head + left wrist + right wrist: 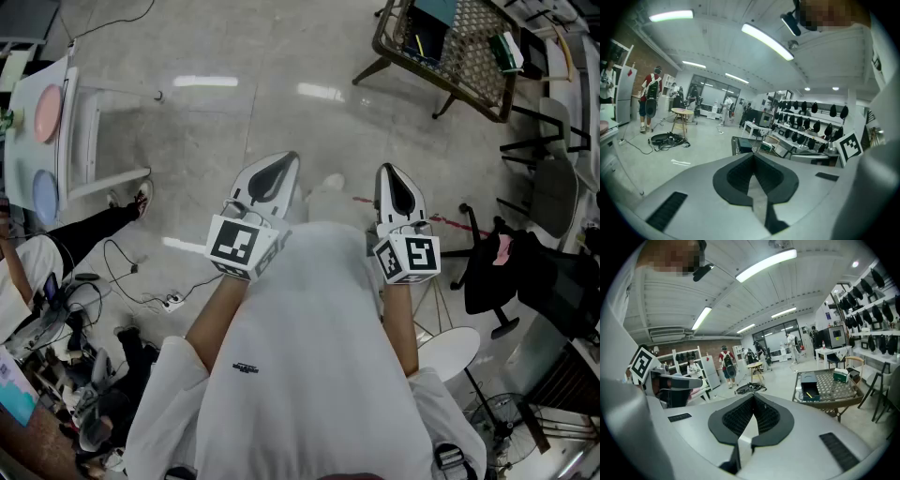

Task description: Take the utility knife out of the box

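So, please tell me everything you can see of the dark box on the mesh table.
The dark box is rectangular and blackish-blue; its material is unclear. It lies flat on the left part of the mesh table, its near half open on top, with a thin yellow item inside.

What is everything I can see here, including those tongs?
Mesh table: one, brown, ahead on the right.
Dark box: one, on that table.
Small box: one, green and white, same table.
Round plates: two, pink and blue, on the white table at left.
Office chair: one, black, right.
Stool: one, white, lower right.
Cables: several, black, floor at left.
Left tongs: one, white with black pads, shut, empty.
Right tongs: one, same colours, shut, empty.
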{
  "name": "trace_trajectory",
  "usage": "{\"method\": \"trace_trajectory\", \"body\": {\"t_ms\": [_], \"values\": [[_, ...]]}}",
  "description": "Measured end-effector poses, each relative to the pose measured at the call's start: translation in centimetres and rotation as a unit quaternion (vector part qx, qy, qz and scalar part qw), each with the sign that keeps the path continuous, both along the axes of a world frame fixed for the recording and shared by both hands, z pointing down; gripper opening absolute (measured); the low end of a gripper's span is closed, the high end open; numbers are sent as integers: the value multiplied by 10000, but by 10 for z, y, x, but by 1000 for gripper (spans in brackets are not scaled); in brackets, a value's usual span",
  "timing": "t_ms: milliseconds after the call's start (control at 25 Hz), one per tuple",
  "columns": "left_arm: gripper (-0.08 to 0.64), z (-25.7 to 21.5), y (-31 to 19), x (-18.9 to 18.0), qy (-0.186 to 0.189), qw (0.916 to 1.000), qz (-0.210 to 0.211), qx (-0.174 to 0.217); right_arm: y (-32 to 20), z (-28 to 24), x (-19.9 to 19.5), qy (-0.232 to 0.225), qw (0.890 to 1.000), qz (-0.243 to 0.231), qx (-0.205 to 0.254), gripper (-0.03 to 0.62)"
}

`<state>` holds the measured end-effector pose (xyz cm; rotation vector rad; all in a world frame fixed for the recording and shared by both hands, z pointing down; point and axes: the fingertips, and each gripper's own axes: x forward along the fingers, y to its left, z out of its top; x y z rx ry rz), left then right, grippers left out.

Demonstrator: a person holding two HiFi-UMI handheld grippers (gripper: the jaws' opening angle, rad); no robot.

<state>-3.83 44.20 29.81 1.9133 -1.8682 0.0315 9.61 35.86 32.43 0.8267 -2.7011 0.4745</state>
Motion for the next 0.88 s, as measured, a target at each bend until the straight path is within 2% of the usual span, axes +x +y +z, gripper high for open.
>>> {"method": "trace_trajectory", "body": {"t_ms": [280, 520, 880], "values": [[2, -17, -37, 51, -160, 9988, 439, 152, -22, -27, 29, -124, 9991, 114, 393, -2], [2, -33, -76, 72, -392, 9958, 757, 343, -46, -47, 47, -415, 9961, 351, 689, 0], [2, -25, -110, 107, -543, 9935, 968, 250, -73, -54, 77, -592, 9931, 390, 929, -2]]}}
